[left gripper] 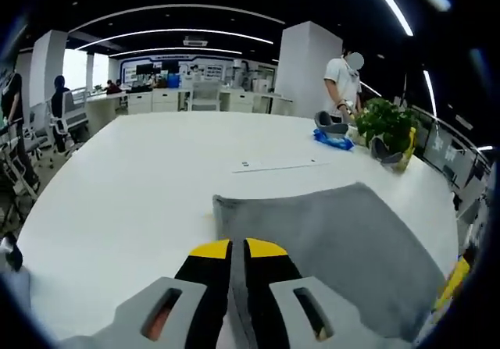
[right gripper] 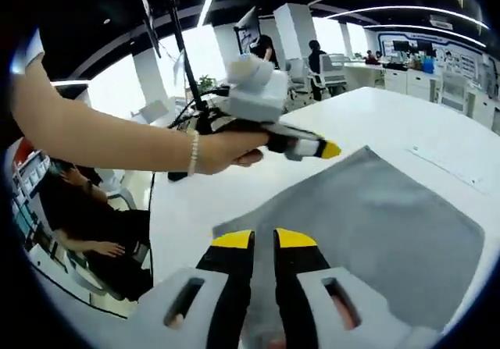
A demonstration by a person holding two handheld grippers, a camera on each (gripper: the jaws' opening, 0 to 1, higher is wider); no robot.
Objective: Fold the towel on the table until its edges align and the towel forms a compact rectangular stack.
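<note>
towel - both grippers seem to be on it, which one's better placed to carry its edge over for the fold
Close call, leaning right. The right gripper has the towel pinched at a corner, with most of the cloth spread ahead of it. The left gripper also grips an edge, held raised in the right gripper view, so it should travel along.

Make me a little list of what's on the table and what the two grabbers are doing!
towel: grey towel lying on the white table, one layer folded over
left gripper: jaws shut on a towel edge
right gripper: jaws shut on a towel edge
hand: holding the left gripper above the table
far end of table: green plant, blue packet
fold: not yet a compact stack
</note>
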